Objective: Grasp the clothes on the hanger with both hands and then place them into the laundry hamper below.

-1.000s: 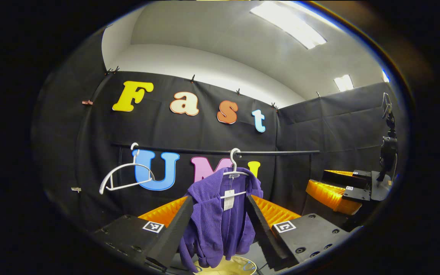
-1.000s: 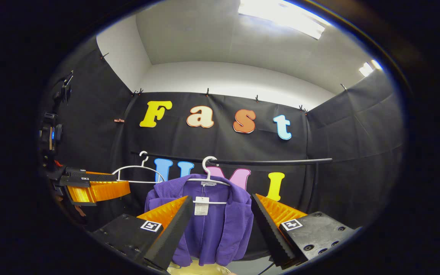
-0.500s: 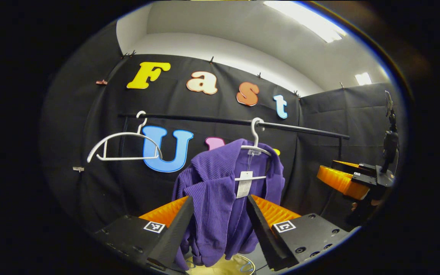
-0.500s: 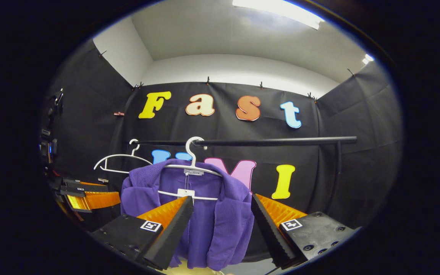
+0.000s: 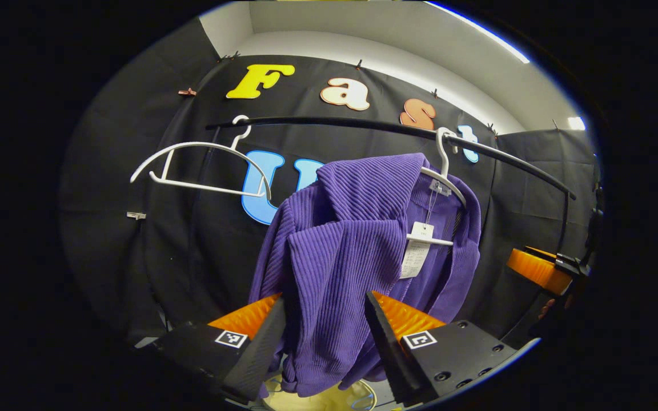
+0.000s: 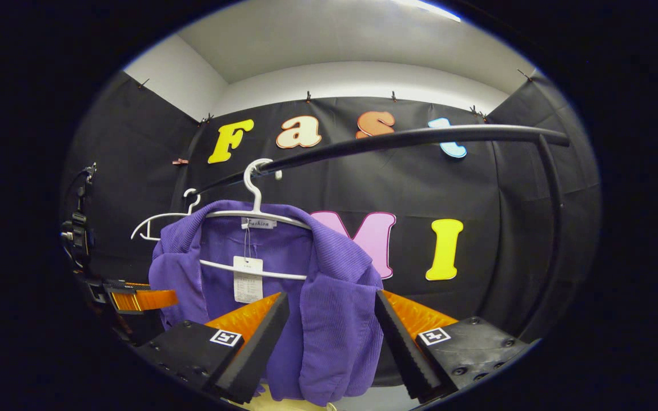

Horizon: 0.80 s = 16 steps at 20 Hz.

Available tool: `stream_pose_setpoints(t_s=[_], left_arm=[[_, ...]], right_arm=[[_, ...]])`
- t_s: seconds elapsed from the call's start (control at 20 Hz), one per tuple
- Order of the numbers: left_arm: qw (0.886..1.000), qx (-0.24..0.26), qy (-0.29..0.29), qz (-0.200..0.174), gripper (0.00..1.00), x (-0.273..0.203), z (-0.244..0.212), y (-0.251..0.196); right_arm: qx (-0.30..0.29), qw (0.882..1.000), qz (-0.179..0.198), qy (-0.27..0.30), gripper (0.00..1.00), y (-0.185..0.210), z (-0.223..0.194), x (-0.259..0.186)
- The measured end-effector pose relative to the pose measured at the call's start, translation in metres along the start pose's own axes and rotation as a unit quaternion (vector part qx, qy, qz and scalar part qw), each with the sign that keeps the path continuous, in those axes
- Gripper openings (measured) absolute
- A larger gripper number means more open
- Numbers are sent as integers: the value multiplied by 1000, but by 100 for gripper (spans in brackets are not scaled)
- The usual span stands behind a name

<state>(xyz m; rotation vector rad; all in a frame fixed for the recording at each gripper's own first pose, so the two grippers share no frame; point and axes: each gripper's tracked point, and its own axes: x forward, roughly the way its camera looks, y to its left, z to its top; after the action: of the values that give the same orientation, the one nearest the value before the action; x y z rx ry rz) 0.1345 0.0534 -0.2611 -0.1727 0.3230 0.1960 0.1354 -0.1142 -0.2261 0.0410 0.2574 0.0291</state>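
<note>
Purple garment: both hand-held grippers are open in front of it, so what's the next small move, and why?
Probably ease both forward, then close. The left hand-held gripper and right hand-held gripper each frame a front panel of the purple garment between open fingers, not yet pinching it. It hangs on the white hanger.

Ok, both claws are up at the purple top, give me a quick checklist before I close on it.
1. Left claw open: ok, jaws spread.
2. Right claw open: ok, jaws spread.
3. Purple top between the left claw's jaws: cannot tell whether it is far enough in.
4. Top's right front panel between the right claw's jaws: likewise cannot tell the depth.
5. Top on its white hanger on the rail: ok.
6. Hamper below the hem: ok, though just a pale rim shows.
</note>
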Motion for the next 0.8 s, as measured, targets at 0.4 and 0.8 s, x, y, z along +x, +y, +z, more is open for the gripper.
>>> stream_pose_setpoints(t_s=[0.4,0.8], left_arm=[[1000,3,-11,-16,82,20,8,-29],[1000,16,-12,23,17,25,13,-24]], right_arm=[[35,999,4,40,95,-24,-48,39],[63,996,31,57,95,-31,-79,71]])
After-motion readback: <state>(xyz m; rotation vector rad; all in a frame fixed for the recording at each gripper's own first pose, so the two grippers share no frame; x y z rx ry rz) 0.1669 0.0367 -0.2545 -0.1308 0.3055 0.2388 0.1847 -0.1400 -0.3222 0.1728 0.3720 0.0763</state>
